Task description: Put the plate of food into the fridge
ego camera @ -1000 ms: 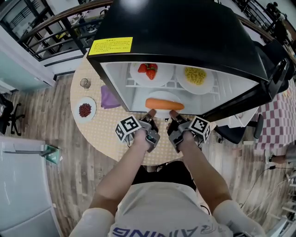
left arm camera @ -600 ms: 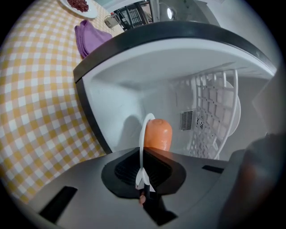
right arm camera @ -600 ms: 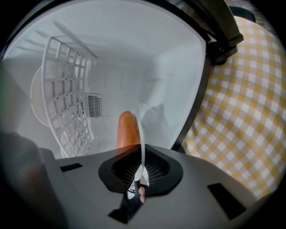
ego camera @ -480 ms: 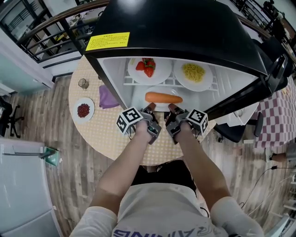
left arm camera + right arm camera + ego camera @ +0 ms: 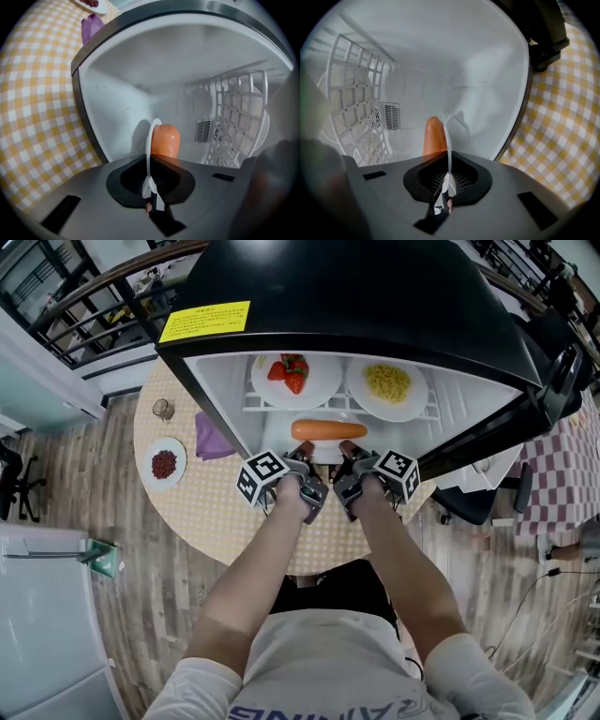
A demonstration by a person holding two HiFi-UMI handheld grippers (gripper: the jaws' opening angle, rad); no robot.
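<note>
A white plate [image 5: 325,452] bearing a long orange carrot [image 5: 328,429] sits low in the mouth of the open black fridge [image 5: 375,296]. My left gripper [image 5: 302,456] is shut on the plate's left rim. My right gripper [image 5: 348,452] is shut on its right rim. In the left gripper view the thin plate edge [image 5: 151,140] runs into the closed jaws of the left gripper [image 5: 151,187], with the carrot [image 5: 165,139] just beyond. The right gripper view shows the same: the plate edge [image 5: 448,145] is pinched in the right gripper [image 5: 446,185], and the carrot [image 5: 433,137] lies to its left.
On the white wire shelf [image 5: 342,409] above stand a plate of strawberries [image 5: 295,379] and a plate of yellow food [image 5: 389,385]. The checked round table [image 5: 206,507] holds a dish of red beans [image 5: 166,463], a purple cloth [image 5: 211,437] and a glass [image 5: 167,409]. The fridge door [image 5: 525,418] hangs open at the right.
Both grippers have carried the plate and carrot forward, deeper into the fridge's lower compartment. Both grips are unchanged.
</note>
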